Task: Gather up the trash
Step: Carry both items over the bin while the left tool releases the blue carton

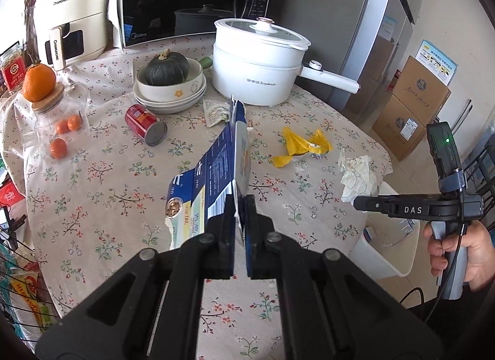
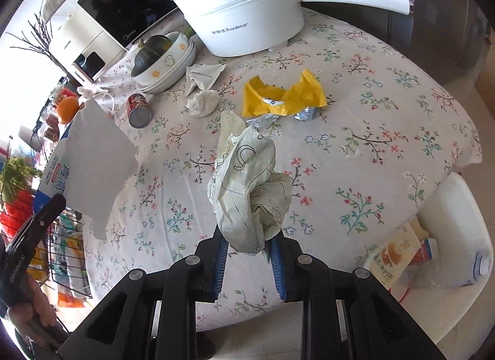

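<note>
Blue and torn, the flat cardboard box (image 1: 213, 180) sticks up over the flowery table (image 1: 108, 174), and I see my left gripper (image 1: 240, 205) pinching its bottom edge tight. The box hides some of the table behind it. In the right view, my right gripper (image 2: 247, 244) squeezes a crumpled paper ball (image 2: 247, 193) above the table. A yellow wrapper (image 2: 284, 94) lies farther off. The white bin (image 2: 458, 205) is cut off at the edge.
</note>
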